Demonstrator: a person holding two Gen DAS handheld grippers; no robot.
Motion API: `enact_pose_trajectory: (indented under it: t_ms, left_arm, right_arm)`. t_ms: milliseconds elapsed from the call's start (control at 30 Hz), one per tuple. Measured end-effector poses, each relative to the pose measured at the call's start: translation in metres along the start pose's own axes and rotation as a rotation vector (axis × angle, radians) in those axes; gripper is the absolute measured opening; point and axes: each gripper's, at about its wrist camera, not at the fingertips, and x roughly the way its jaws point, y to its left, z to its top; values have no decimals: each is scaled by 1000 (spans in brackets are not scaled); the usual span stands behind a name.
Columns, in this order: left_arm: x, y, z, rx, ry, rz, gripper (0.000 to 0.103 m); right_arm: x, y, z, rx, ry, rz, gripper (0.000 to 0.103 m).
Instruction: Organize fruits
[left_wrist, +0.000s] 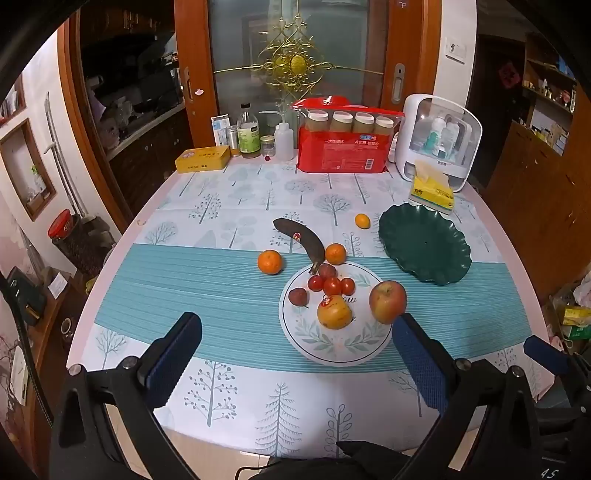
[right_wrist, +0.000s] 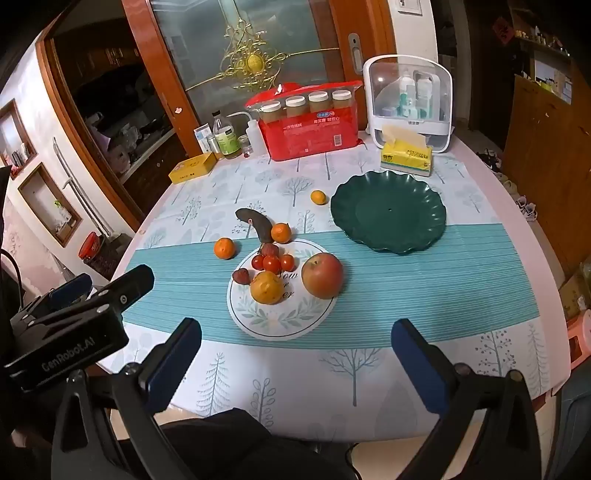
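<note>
A white round mat (left_wrist: 332, 343) (right_wrist: 284, 321) lies mid-table with a yellow-orange fruit (left_wrist: 334, 312) (right_wrist: 266, 288), several cherry tomatoes (left_wrist: 331, 285) (right_wrist: 272, 263) and two dark plums (left_wrist: 297, 296) on it. A red apple (left_wrist: 388, 301) (right_wrist: 322, 275) sits at its right edge. A blackened banana (left_wrist: 301, 236) (right_wrist: 256, 223) and three tangerines (left_wrist: 269, 261) (left_wrist: 335, 253) (left_wrist: 362, 220) lie beyond. An empty dark green plate (left_wrist: 424, 243) (right_wrist: 388, 214) stands to the right. My left gripper (left_wrist: 295, 354) and right gripper (right_wrist: 295, 354) are open and empty, near the front edge.
At the table's back stand a yellow tin (left_wrist: 202, 158), bottles (left_wrist: 248, 133), a red pack of jars (left_wrist: 345, 138), a white organiser box (left_wrist: 436, 140) and a yellow tissue pack (left_wrist: 432, 192). The left gripper's body (right_wrist: 74, 325) shows at the right view's left.
</note>
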Motion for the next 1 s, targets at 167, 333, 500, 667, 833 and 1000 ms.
enact_pose_trajectory:
  t_ms: [167,333,500,667,833,1000]
  left_arm:
    - [0,-1,0,7,2,3,102]
    - [0,-4,-1,15,3,4,102]
    - [0,0,0,0,7,-1,102]
    - [0,0,0,-1,9,0,102]
    - [4,3,-2,0,9,-1,102]
    - [6,3,-3,-1,10,-1,102]
  right_arm:
    - [1,0,0,1,0,2,103]
    - [2,0,0,2,1,1,103]
    - [3,0,0,2,2,1,103]
    - [4,1,0,3,4,2,103]
    - [5,2,0,4,4,2,103]
    - [7,3,0,4,6,2,103]
